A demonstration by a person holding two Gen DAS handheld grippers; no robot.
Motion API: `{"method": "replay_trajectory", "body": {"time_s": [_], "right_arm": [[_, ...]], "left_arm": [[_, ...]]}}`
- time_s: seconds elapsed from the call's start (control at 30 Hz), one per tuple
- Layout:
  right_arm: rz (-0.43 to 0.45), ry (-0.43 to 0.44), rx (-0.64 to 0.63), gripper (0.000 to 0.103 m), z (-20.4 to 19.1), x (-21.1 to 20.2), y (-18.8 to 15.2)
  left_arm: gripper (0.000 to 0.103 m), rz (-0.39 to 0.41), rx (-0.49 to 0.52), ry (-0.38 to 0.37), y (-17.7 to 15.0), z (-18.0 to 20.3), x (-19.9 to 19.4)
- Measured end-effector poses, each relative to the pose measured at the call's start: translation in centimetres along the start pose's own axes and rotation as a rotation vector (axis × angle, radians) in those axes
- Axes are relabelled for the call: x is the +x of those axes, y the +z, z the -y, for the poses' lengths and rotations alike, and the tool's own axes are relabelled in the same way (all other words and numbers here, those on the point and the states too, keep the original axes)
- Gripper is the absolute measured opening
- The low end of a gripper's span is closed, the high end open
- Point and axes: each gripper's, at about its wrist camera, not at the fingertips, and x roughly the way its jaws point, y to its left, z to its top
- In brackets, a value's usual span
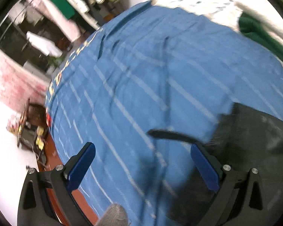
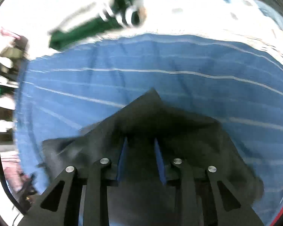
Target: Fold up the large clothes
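Blue striped cloth [image 1: 141, 79] covers one table, and one dark garment [image 2: 152, 116] lies on it. Left gripper [image 1: 143, 167] stands wide open and holds nothing. Right gripper [image 2: 140, 158] has its two fingers narrowly apart over the dark garment; a grip cannot be told.

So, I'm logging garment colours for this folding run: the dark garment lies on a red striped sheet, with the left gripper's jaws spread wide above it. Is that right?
Not quite: the striped sheet is blue, not red, as both wrist views show. The rest holds: the dark garment lies on it, and the left wrist view shows the left gripper with its jaws spread wide above the sheet.
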Motion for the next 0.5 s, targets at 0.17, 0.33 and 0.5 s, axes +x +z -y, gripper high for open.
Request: {"method": "replay_trajectory", "body": {"time_s": [0.17,0.33,0.5], "right_arm": [[-0.112,0.054,0.156,0.029,2.5,2.8,2.7],[-0.076,0.142,0.001,0.032,-0.7,-3.7,0.0],[-0.120,0.195,-0.164,0.034,-7.8,-0.4,-0.8]], "left_arm": [[0.103,-0.018,0.072,-0.104,0.6,4.1,-1.9],[0.103,-0.027,0.131,-0.111,-0.2,7.5,-2.9],[0.103,-0.067,0.133,-0.102,-0.7,8.4,-2.3]]}}
